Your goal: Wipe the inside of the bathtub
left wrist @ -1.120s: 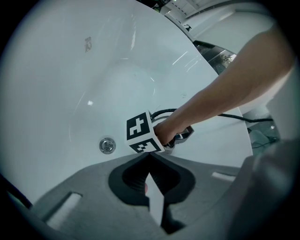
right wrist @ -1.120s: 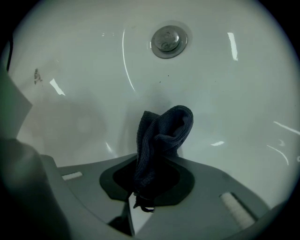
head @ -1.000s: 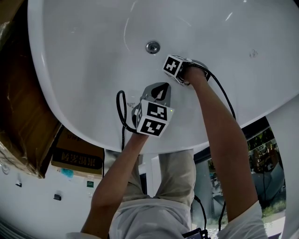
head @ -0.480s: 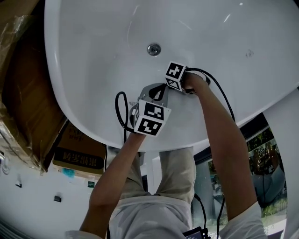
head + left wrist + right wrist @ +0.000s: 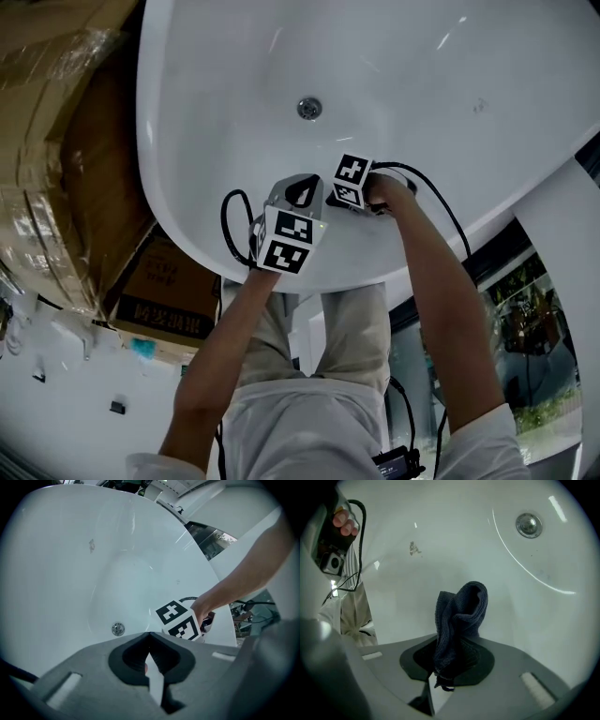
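Wiping: by my read the step in hand is a pass over the inside wall of the white bathtub point(image 5: 234, 94), low on the near slope, a little short of the drain point(image 5: 309, 108)
Right gripper: the right gripper point(image 5: 447, 665) has its jaws clamped on the bunched lower end of a dark blue cloth point(image 5: 461, 616); firm bite, nothing slipping that I can see
Left gripper: the left gripper point(image 5: 151, 667) has its jaws pressed together with nothing between them; it hangs just beside the right one, over the same slope
Cloth position: held up out of the right jaws in front of the tub wall; whether its tip touches the enamel I cannot tell
Cloth axis: the long axis runs straight out along the gripper, from the clamped end toward the wall; the free end is folded over and droops to the right in the right gripper view, roughly drain-ward
Doing it well: tilt the gripper so the folded flat of the cloth lies on the wall, not just the tip; press lightly and sweep in overlapping strokes along the curve; keep the hard jaws off the enamel
Worth a pass: a small dark speck point(image 5: 413, 549) sits on the wall up and left of the cloth
Watch for: the trailing cable point(image 5: 441, 197) dragging on the rim
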Demonstrator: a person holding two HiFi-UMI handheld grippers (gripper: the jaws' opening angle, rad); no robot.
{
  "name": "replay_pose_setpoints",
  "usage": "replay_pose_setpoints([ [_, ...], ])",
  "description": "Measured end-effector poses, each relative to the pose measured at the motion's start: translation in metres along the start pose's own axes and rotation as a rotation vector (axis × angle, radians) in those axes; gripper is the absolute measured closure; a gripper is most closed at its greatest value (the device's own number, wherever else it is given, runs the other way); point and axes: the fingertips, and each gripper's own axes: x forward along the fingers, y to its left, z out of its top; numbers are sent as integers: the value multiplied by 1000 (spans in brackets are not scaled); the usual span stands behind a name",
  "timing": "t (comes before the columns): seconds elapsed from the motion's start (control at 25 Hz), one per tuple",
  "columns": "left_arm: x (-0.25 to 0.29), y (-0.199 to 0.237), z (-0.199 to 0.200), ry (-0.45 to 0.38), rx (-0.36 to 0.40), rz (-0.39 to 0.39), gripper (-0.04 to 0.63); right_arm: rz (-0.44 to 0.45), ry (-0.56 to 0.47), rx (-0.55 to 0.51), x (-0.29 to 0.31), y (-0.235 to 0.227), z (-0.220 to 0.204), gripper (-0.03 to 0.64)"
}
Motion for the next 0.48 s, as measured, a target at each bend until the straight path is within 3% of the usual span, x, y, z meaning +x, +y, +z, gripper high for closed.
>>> replay_pose_setpoints([
  [0.48,-44,-25,-2,-4,52,-18,597,40,-90,38,8,63,-18,549],
])
